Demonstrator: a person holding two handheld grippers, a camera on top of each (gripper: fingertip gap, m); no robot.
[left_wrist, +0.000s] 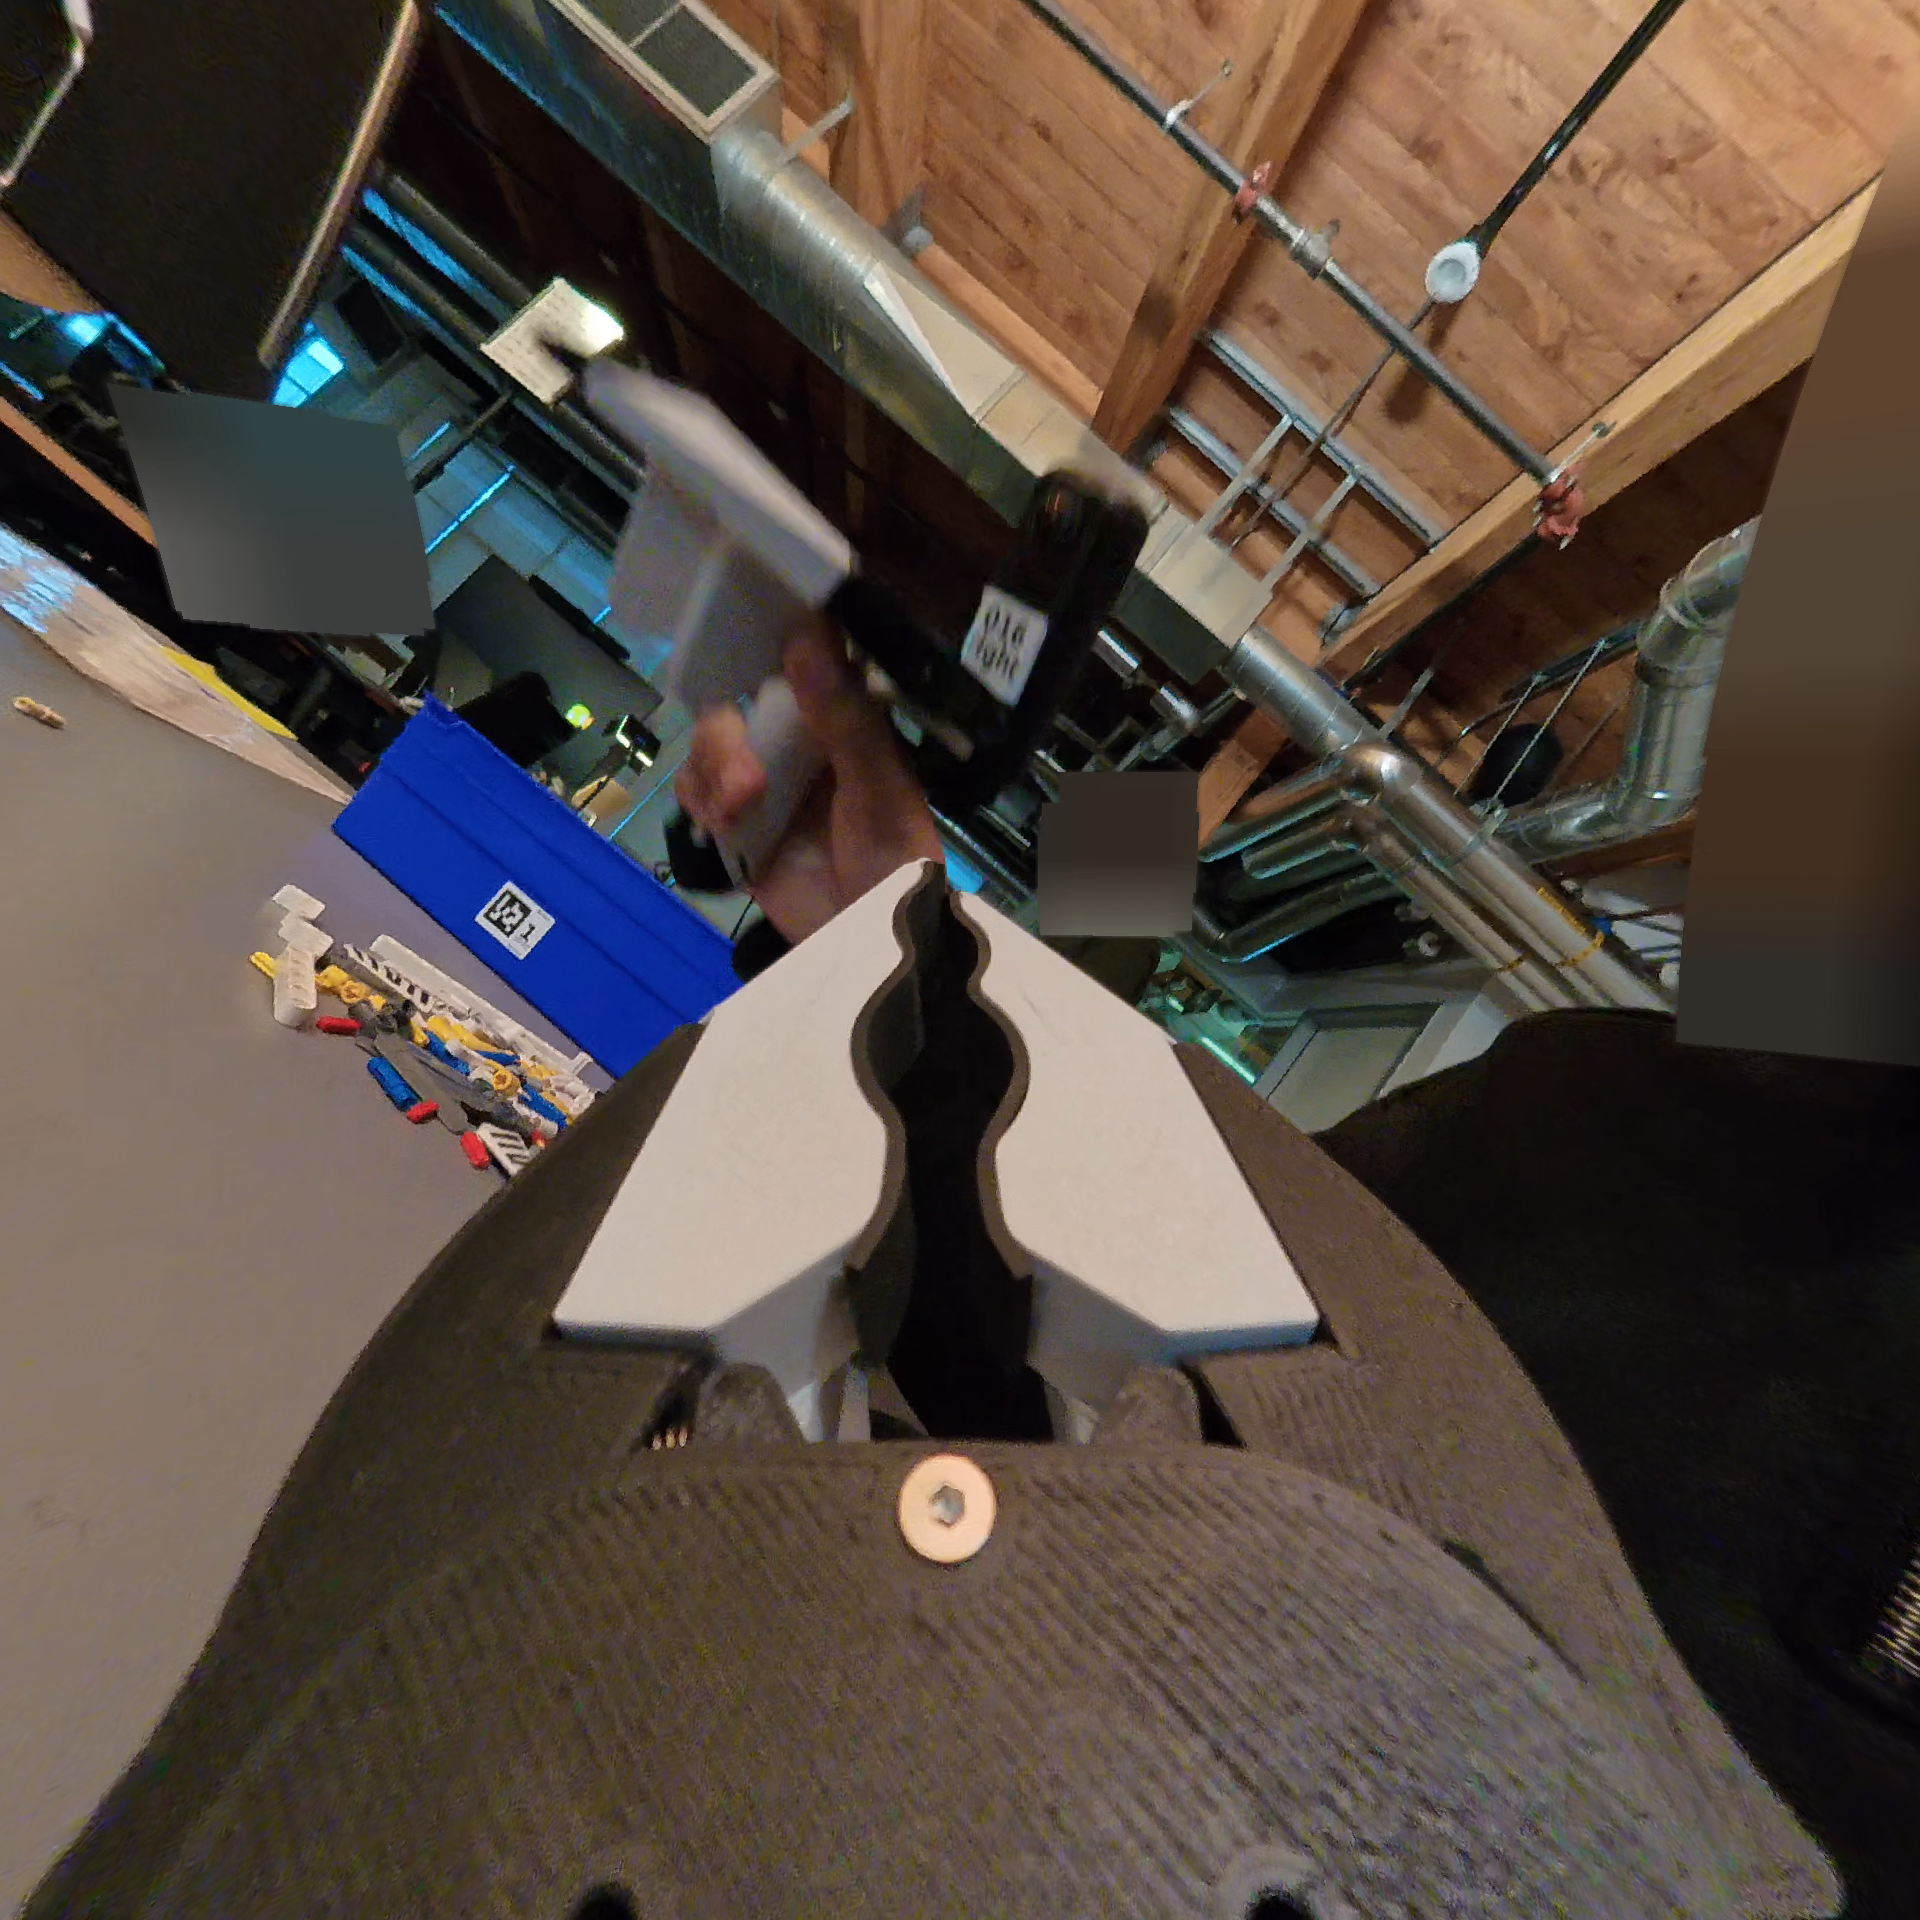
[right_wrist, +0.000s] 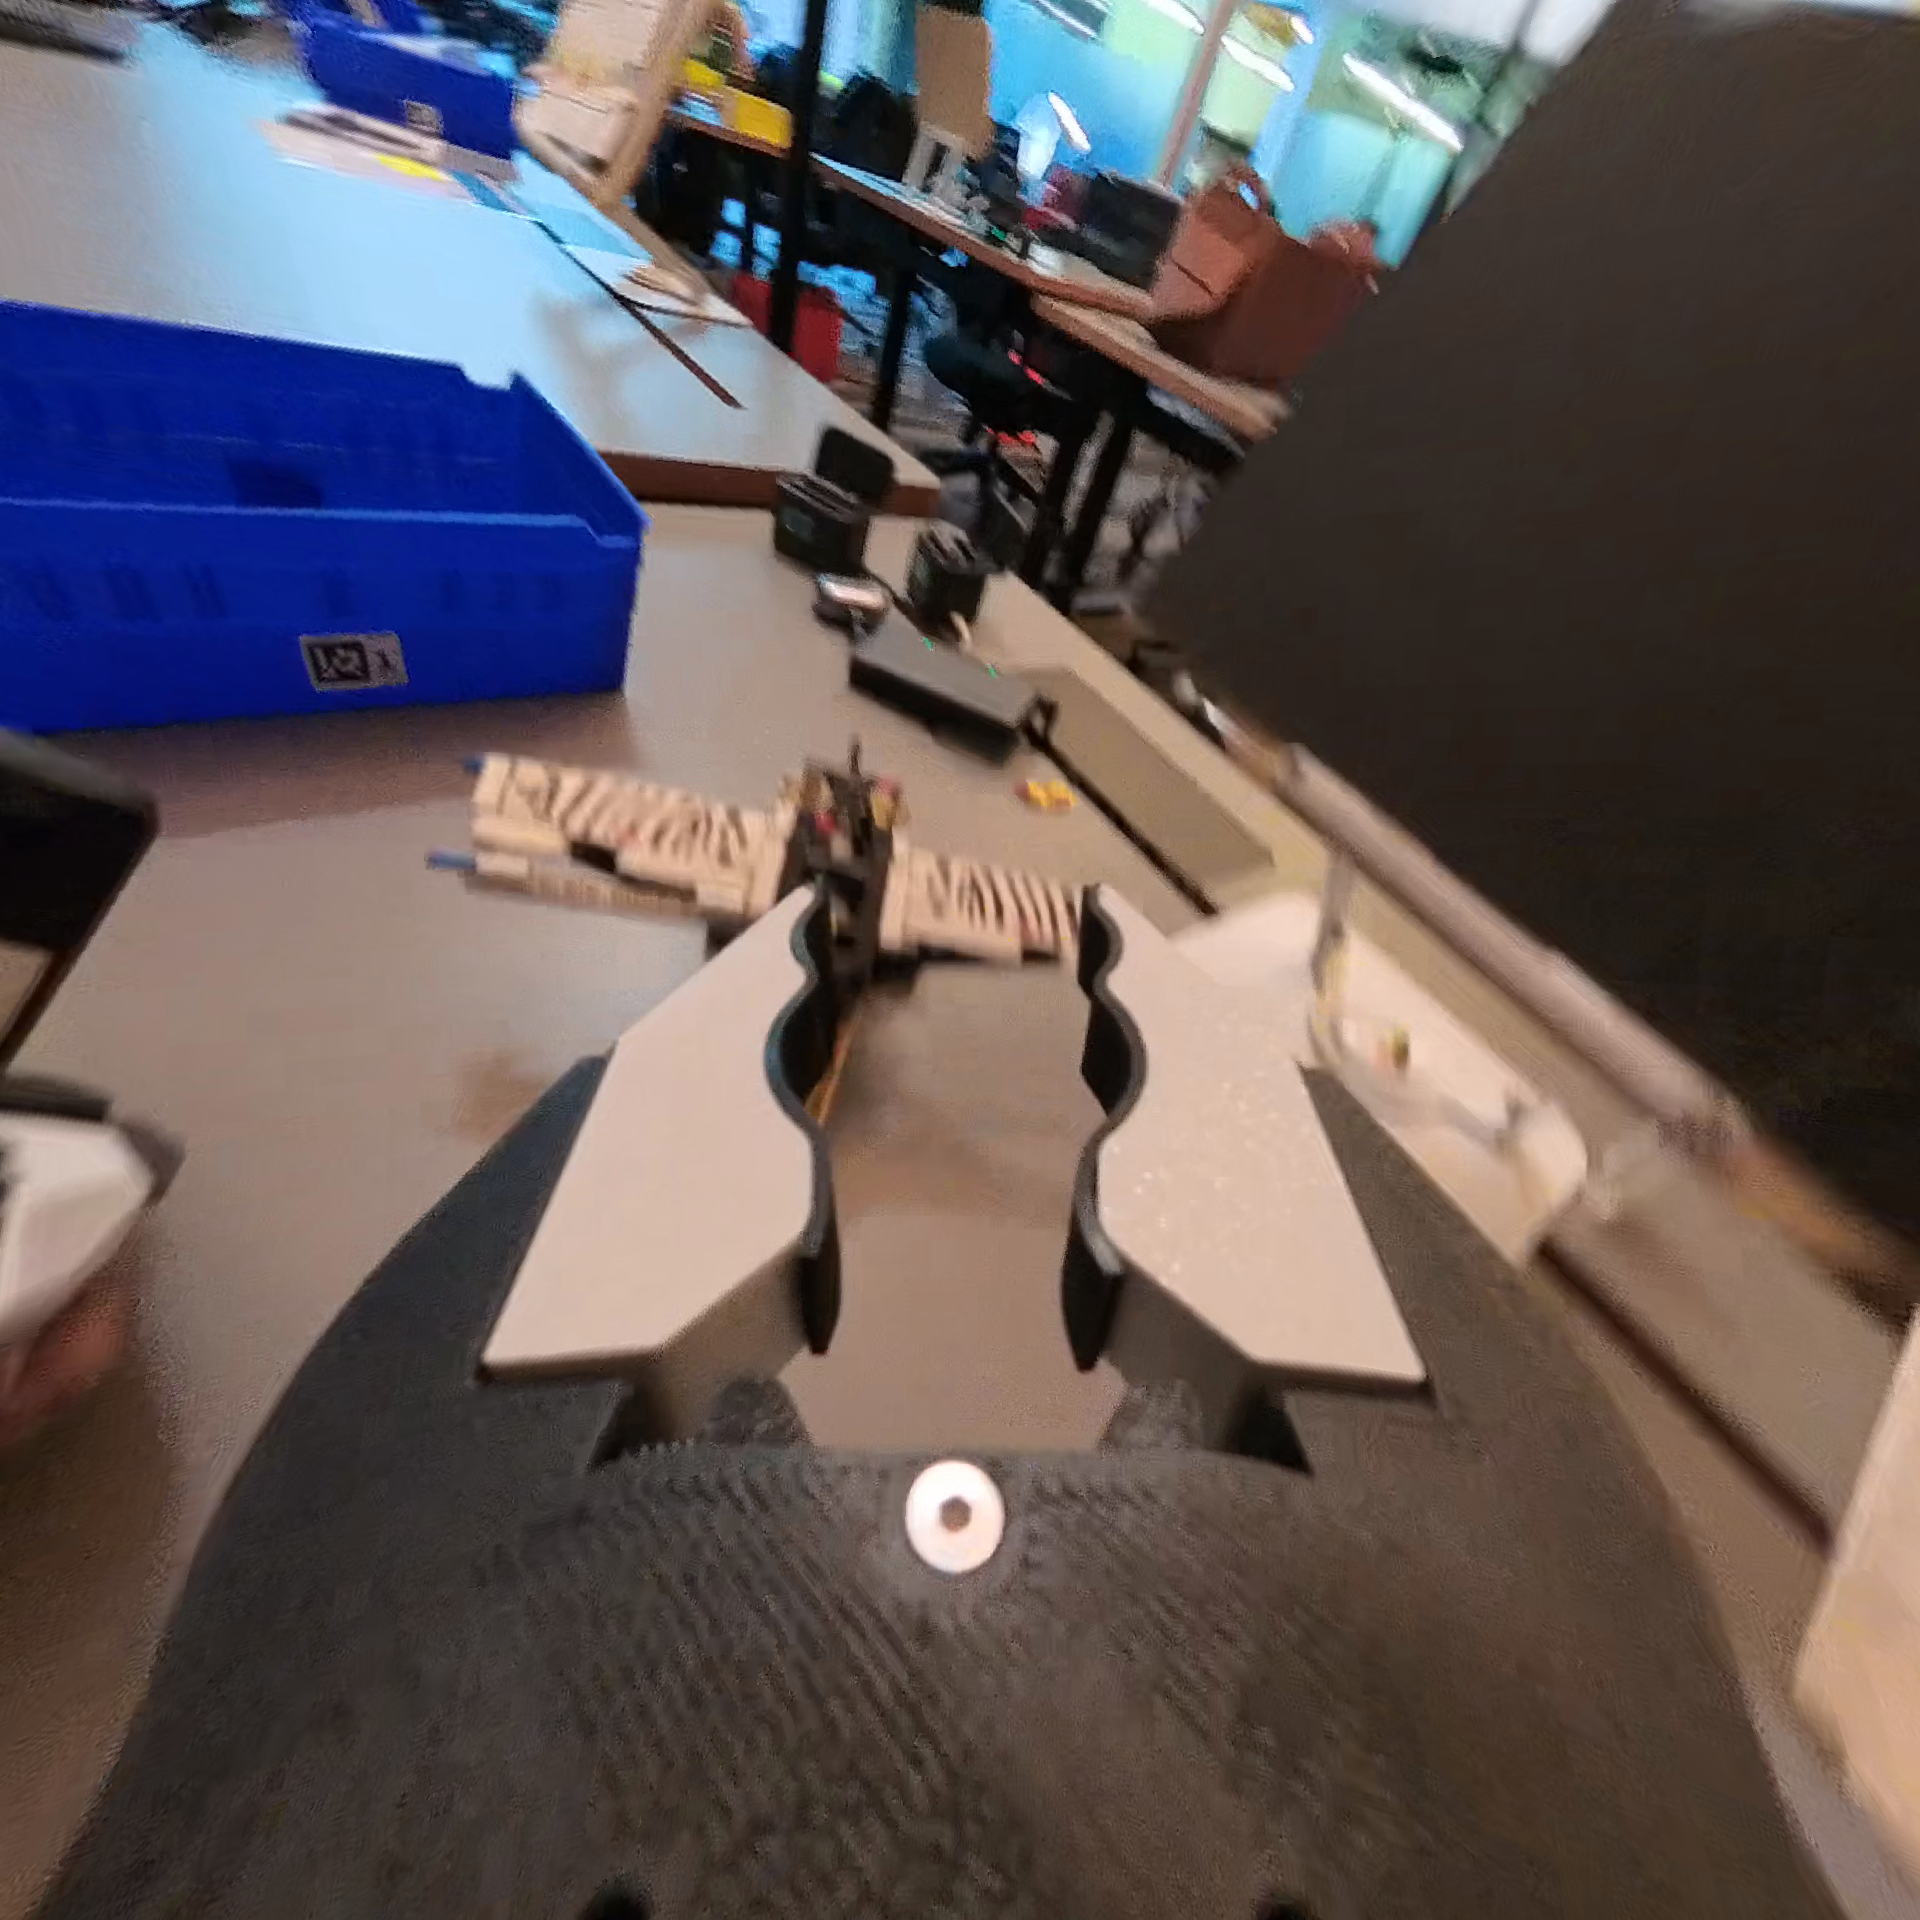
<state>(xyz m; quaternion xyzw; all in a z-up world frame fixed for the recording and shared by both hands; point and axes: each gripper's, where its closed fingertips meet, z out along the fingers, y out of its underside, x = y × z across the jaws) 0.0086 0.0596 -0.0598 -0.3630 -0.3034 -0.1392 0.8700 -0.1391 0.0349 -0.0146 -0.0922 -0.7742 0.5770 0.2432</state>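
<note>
Left gripper (left_wrist: 940, 883) is pointing up toward the wooden ceiling, its fingers (left_wrist: 769, 1143) closing tip to tip with nothing between them. Beyond it a hand (left_wrist: 821, 800) is holding the other gripper (left_wrist: 727, 540) in the air, blurred.

Right gripper (right_wrist: 945, 914) is hovering low over the grey table (right_wrist: 312, 1039), fingers (right_wrist: 675, 1143) standing wide apart and gripping nothing. A white-and-black brick model (right_wrist: 727, 842) is lying on the table right at the fingertips: two long white toothed wings spreading left and right from a dark upright core (right_wrist: 847, 862). The core's lower part is sitting just inside the left finger; whether it is touching is unclear through the blur. The right finger is well clear of it.

Handling guess: the model is looking light and rigid but snap-fit, so likely brittle at the joints; the wings are probably going to flex or pop off if squeezed. The dark core is looking like the sturdiest place to take hold, across its narrow sides.

A blue bin (right_wrist: 312, 540) is sitting on the table to the left, behind the model. In the left view a heap of loose small bricks (left_wrist: 436, 1049), yellow, blue, red and white, is lying just in front of the bin. Dark boxes (right_wrist: 862, 520) and a flat black device (right_wrist: 935, 675) are sitting farther back. A clear tray (right_wrist: 1455, 1091) is sitting at the right.
</note>
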